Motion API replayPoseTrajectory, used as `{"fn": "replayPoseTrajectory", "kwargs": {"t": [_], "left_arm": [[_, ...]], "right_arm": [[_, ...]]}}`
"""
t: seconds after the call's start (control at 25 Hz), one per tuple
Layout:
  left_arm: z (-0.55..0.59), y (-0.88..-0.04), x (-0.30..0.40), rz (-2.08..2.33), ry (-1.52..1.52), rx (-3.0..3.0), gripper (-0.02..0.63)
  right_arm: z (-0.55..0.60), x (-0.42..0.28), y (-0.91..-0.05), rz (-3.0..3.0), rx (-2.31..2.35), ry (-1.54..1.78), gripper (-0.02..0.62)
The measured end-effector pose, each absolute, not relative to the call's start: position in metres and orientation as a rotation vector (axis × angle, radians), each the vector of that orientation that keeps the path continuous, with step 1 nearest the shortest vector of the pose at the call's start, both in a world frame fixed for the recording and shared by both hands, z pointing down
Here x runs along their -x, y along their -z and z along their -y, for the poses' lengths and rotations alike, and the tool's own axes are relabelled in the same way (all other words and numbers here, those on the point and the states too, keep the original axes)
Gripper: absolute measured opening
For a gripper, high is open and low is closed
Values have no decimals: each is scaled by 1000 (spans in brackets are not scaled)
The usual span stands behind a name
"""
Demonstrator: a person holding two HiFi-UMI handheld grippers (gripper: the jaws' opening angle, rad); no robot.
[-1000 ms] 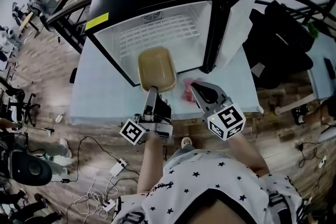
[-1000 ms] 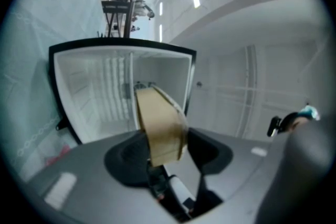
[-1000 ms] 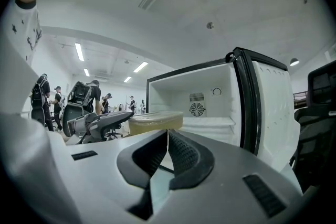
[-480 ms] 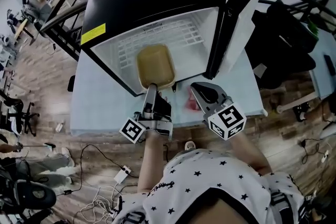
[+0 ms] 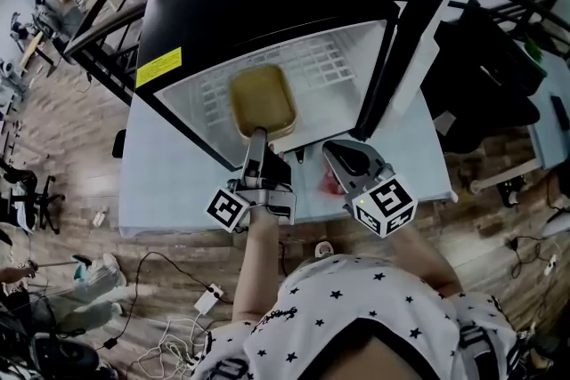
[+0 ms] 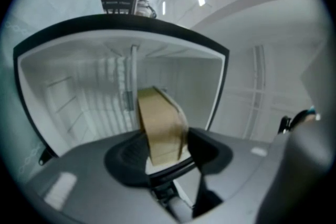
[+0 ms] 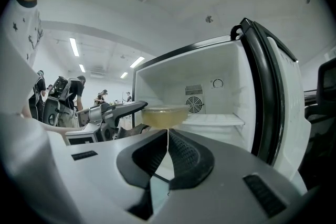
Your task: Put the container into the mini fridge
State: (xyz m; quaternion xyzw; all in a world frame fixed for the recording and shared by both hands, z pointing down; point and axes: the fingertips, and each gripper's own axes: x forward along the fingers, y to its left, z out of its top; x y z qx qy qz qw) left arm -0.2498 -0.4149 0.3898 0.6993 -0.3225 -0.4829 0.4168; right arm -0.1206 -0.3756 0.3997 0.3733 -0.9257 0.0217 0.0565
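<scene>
The tan, shallow container (image 5: pixel 262 100) hangs level in the mouth of the open mini fridge (image 5: pixel 267 4), above the white wire shelf (image 5: pixel 325 62). My left gripper (image 5: pixel 257 139) is shut on the container's near rim. In the left gripper view the container (image 6: pixel 160 126) stands edge-on between the two pads. My right gripper (image 5: pixel 343 157) hovers over the table to the right of the left one, shut with nothing in it. In the right gripper view the container (image 7: pixel 164 115) and the left gripper (image 7: pixel 113 113) show side-on before the fridge opening.
The fridge door (image 5: pixel 414 40) stands open on the right, close beside my right gripper. A small pink item (image 5: pixel 329 183) lies on the pale table (image 5: pixel 169 182) under that gripper. Black bags (image 5: pixel 481 58) sit beyond the door. Cables (image 5: pixel 178 280) trail on the wooden floor.
My left gripper has carried the container forward, from the fridge's front lip to over the shelf. The right gripper has stayed about where it was.
</scene>
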Motion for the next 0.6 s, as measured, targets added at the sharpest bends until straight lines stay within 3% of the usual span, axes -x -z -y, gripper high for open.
{"fn": "replayPoseTrajectory", "kwargs": {"t": [0.6], "left_arm": [[464,-390,263,885,1227,-1677,222]], "right_arm": [[390,134,-406,2815,-1128,-97,21]]}}
